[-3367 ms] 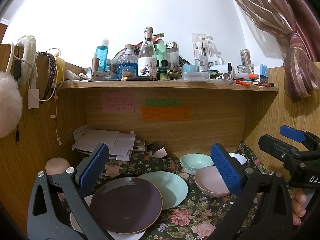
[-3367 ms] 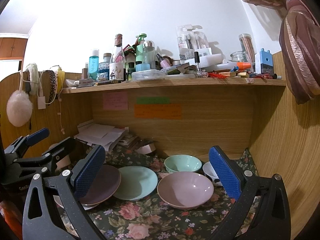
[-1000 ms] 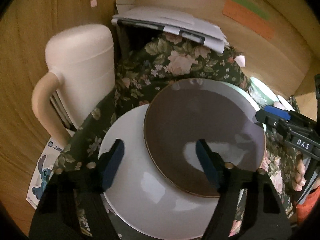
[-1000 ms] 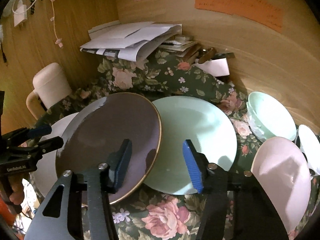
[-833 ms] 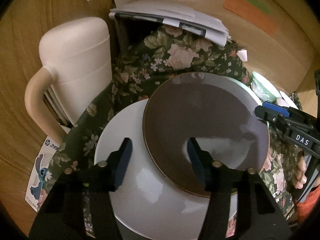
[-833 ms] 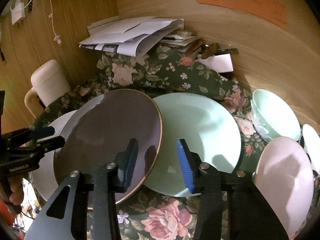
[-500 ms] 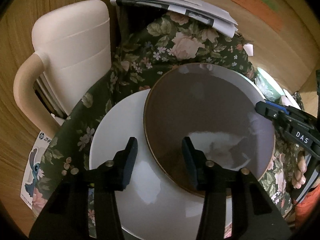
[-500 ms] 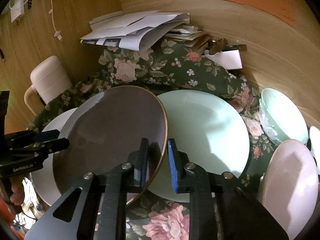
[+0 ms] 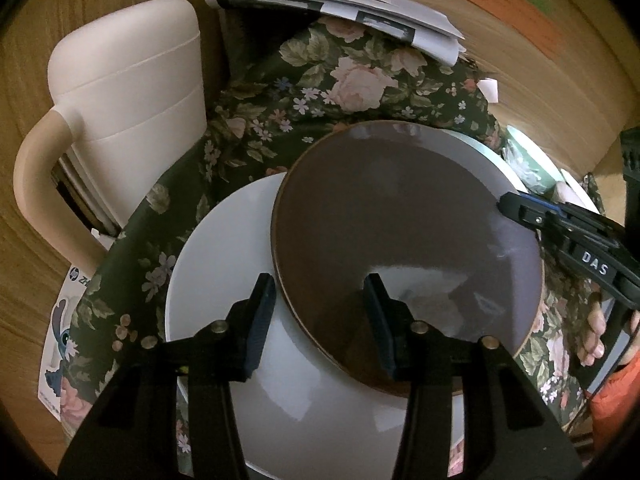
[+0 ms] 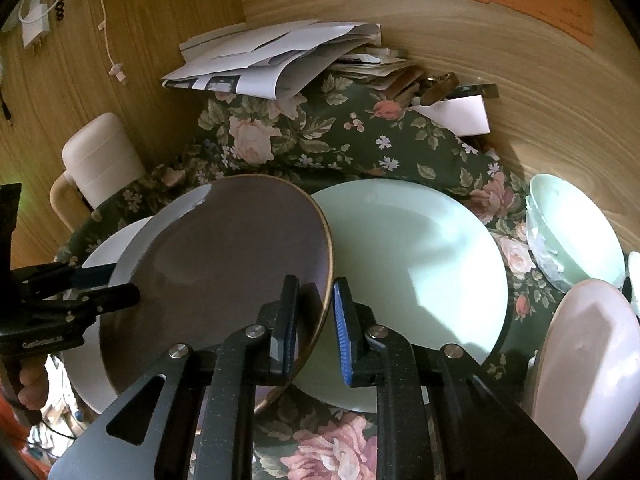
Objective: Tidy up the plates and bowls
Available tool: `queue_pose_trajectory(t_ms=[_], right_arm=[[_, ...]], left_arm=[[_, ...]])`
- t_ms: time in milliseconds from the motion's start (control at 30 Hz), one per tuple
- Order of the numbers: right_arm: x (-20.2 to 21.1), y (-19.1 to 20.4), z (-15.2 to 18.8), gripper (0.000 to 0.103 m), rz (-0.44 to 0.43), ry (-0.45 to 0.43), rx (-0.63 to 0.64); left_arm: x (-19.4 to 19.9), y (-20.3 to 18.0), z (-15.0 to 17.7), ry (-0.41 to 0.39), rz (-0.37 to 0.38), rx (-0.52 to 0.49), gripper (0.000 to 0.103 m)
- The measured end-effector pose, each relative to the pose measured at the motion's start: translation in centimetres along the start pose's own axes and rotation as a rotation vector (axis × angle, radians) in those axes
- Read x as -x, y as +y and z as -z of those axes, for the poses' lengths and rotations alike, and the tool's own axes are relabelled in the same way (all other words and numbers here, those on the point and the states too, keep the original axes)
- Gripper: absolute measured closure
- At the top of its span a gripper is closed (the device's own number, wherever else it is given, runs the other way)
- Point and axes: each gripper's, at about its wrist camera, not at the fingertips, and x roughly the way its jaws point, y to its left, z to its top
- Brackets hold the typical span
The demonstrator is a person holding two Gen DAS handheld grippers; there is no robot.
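A dark purple-brown plate (image 9: 404, 236) lies tilted, one side on a white plate (image 9: 224, 280) and the other over a mint green plate (image 10: 416, 264). My right gripper (image 10: 316, 320) has its jaws nearly closed on the purple plate's right rim (image 10: 240, 264). My left gripper (image 9: 320, 316) straddles the plate's left rim with a clear gap between its jaws. A mint bowl (image 10: 576, 232) and a pink bowl (image 10: 588, 364) sit at the right.
A cream jug with a handle (image 9: 120, 92) stands at the left by the wooden side wall. A stack of papers (image 10: 276, 60) lies at the back. A floral cloth (image 9: 320, 92) covers the desk. A small white box (image 10: 460, 112) sits near the back wall.
Both grippers came down from a level view onto the plates. Over the last second the right gripper's jaws narrowed onto the purple plate's rim, and the left gripper's jaws narrowed around its opposite rim.
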Motion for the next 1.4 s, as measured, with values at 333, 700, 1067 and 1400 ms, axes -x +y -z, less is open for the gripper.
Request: queue_pose_trajectory(t_ms=[333,700,1067,1400], right_arm=[[-0.1,-0.4,0.3,0.087,0.000,0.002,-0.010],[-1.0,-2.6,0.6,0.078,-0.024,0.059,-0.091],[-2.4,-3.6,0.0,0.074,-0.096,0.102,-0.135],[-1.4,-2.9,0.3,0.077,-0.075,0.087,-0.106]], left_arm=[[0.3,-0.7,0.1,0.011,0.023,-0.003,0.057],[-0.1,-2.3,-1.1,-0.023,0.081,-0.009,0.057],[-0.5,-2.7,-1.3,-0.040,0.092,-0.022,0.056],[-0.4,-2.2,-1.7,-0.046,0.076,-0.007,0.055]])
